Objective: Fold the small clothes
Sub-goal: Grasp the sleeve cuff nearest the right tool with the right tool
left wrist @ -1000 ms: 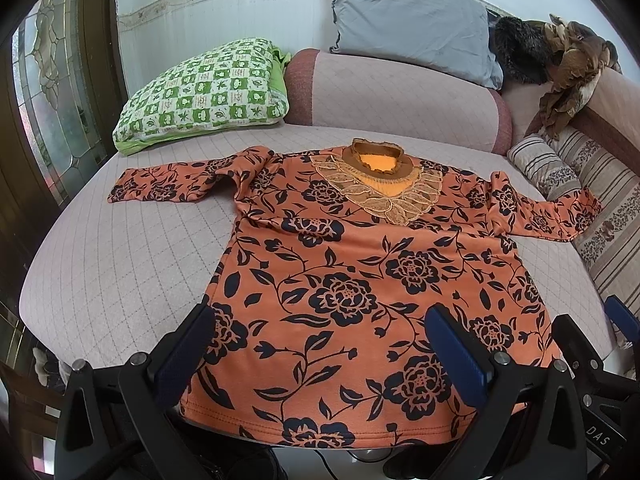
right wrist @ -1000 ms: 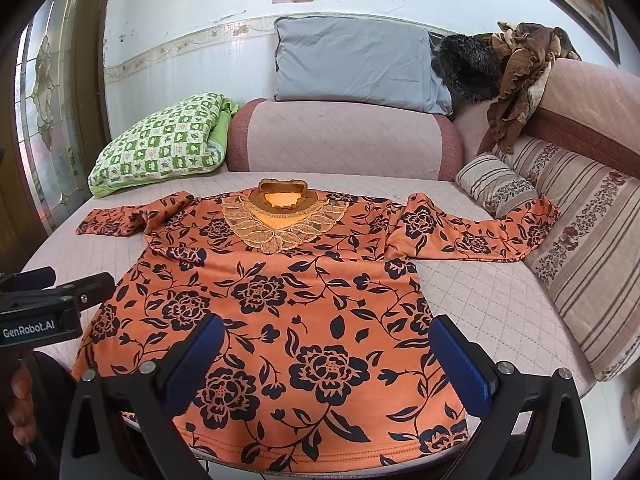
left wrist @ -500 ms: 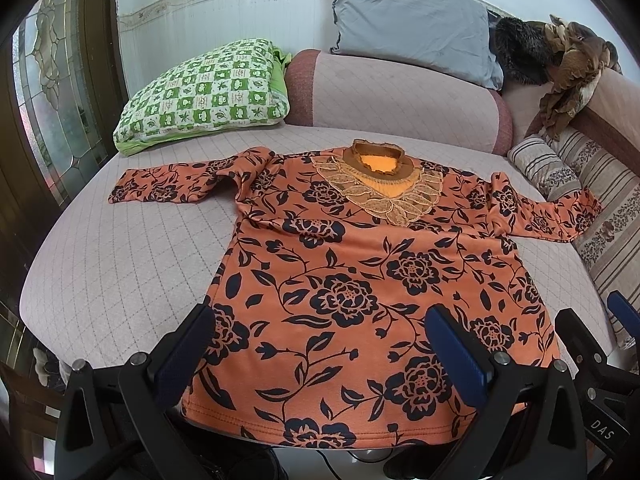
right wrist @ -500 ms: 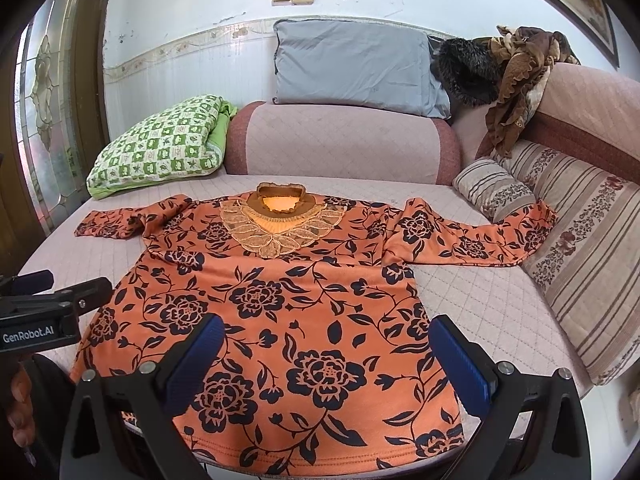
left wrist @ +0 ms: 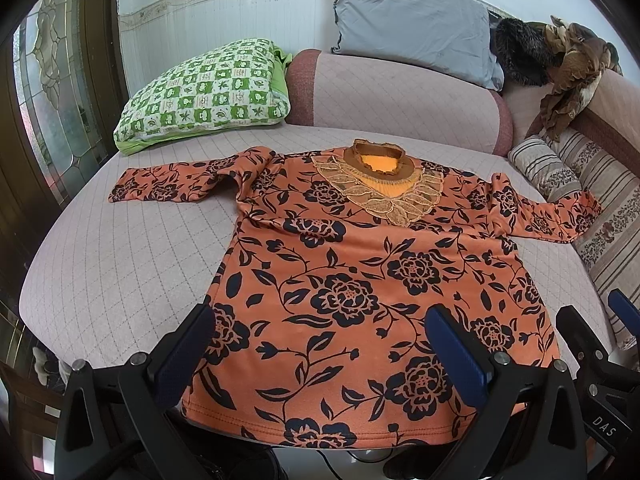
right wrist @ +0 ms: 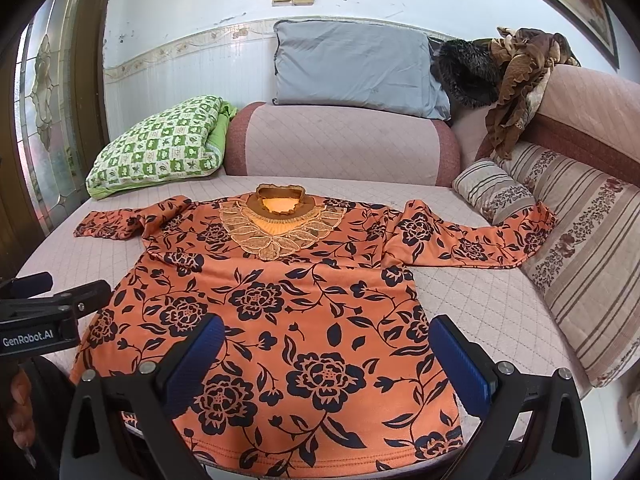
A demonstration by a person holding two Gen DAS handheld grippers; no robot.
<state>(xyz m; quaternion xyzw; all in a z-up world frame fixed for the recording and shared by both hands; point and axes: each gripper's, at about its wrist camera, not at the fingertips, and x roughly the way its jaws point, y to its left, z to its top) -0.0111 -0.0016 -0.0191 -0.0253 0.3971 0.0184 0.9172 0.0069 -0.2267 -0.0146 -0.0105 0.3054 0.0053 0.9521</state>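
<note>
An orange long-sleeved top with black flowers (left wrist: 360,280) lies flat, front up, on the pink quilted couch seat (left wrist: 120,260), sleeves spread to both sides and hem toward me. It also shows in the right wrist view (right wrist: 288,300). Its lace collar (left wrist: 380,188) points to the back. My left gripper (left wrist: 320,344) is open and empty, hovering above the hem. My right gripper (right wrist: 324,356) is open and empty above the hem too. The right sleeve end (right wrist: 532,232) rests against a striped cushion.
A green checked pillow (left wrist: 208,92) lies at the back left. A grey pillow (left wrist: 412,28) sits on the pink backrest (left wrist: 392,100). Brown and dark clothes (right wrist: 512,80) hang at the back right. Striped cushions (right wrist: 580,248) line the right side. A glass door (left wrist: 44,100) stands left.
The right gripper has drawn back and risen slightly; the top looks a little smaller in its view. The left gripper has barely moved. Both stay open.
</note>
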